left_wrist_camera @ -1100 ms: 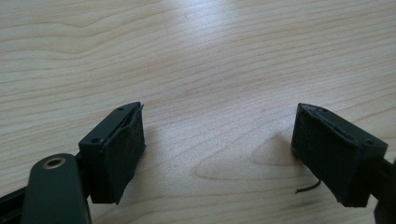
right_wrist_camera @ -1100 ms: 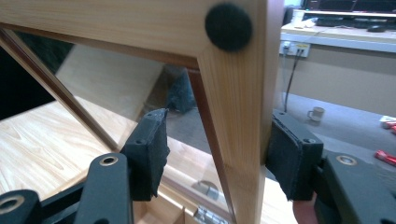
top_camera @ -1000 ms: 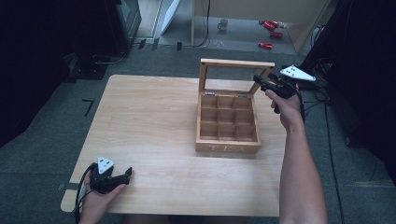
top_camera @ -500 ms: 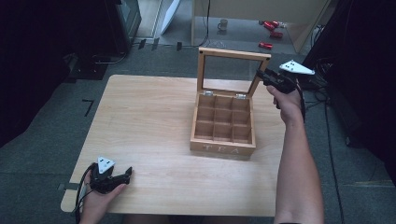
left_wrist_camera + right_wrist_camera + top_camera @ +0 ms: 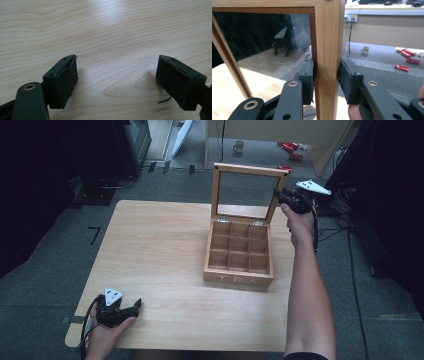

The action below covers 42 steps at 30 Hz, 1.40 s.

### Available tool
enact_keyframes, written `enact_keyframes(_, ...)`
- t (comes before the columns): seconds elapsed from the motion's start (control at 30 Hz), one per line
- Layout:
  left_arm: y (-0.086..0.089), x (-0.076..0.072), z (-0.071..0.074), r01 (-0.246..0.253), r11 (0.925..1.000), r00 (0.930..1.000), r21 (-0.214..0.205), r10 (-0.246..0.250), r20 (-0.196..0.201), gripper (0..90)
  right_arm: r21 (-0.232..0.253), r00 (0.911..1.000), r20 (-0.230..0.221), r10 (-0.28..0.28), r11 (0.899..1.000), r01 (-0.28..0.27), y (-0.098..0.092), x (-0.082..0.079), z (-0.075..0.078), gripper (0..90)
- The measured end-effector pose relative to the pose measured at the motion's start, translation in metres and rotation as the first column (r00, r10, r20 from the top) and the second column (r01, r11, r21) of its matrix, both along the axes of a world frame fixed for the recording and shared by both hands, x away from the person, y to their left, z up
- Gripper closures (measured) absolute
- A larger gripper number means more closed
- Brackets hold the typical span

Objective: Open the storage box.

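- Table [image 5: 150,250]: my tea box [image 5: 239,270] sits right of centre, open.
- Lid [image 5: 248,171] stands upright at the box's 12 o'clock; glass pane, probably fragile, so I hold the stiff wooden frame.
- Right gripper [image 5: 327,82] is clamped on the frame's side.
- Left gripper [image 5: 132,309] rests at 7 o'clock, jaws apart, empty.

Left gripper [image 5: 131,309]: black body, grey three-cornered top plate, black trailing cable. Right gripper [image 5: 326,75]: same build, black cable along the forearm. Jaws: flat black pads on black links with brass-ringed pivot holes and small screws. Both forearms bare.
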<state>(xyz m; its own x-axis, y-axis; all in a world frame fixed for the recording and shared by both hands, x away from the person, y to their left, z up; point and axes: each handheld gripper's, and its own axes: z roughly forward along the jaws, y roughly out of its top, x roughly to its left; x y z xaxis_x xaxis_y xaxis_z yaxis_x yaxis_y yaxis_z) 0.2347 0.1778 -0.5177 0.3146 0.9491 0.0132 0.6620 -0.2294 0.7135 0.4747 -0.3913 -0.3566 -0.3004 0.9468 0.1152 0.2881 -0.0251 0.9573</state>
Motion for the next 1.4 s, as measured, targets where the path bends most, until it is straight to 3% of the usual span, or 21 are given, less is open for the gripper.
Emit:
enact_keyframes(0.23, 0.000, 0.000, 0.000, -0.001, 1.0000, 1.0000, 0.000, 0.001, 0.001, 18.3, 0.012, 0.9975, -0.030, -0.064, 0.998, 0.064, 0.005, 0.016, 0.000, 67.3)
enact_keyframes(0.53, 0.000, 0.000, 0.000, 0.001, 1.0000, 1.0000, 0.000, -0.001, 0.002, 19.0, 0.031, 0.9871, -0.028, -0.157, 0.987, 0.158, 0.014, 0.029, -0.006, 67.3)
enact_keyframes(0.83, -0.001, -0.001, 0.000, 0.002, 1.0000, 1.0000, -0.004, -0.002, 0.003, 19.8, 0.057, 0.9859, -0.024, -0.166, 0.984, 0.167, 0.014, 0.031, -0.009, 65.6)
enact_keyframes(0.93, -0.001, -0.001, 0.000, 0.002, 1.0000, 1.0000, -0.005, -0.002, 0.003, 19.8, 0.038, 0.9848, -0.006, -0.173, 0.984, 0.174, 0.014, 0.026, -0.010, 54.8)
enact_keyframes(1.1, -0.001, -0.001, 0.000, 0.003, 1.0000, 1.0000, -0.004, -0.003, 0.004, 20.0, 0.059, 0.9853, -0.019, -0.170, 0.984, 0.171, 0.007, 0.012, -0.013, 39.5)
enact_keyframes(1.23, -0.001, -0.001, 0.000, 0.003, 1.0000, 1.0000, -0.004, -0.003, 0.004, 20.3, 0.002, 0.9889, -0.024, -0.147, 0.989, 0.147, 0.008, -0.007, -0.015, 30.8)
enact_keyframes(1.4, -0.001, -0.001, 0.000, 0.008, 1.0000, 1.0000, -0.001, -0.008, 0.002, 20.3, 0.005, 0.9934, -0.019, -0.113, 0.994, 0.114, 0.009, -0.037, -0.015, 22.4)
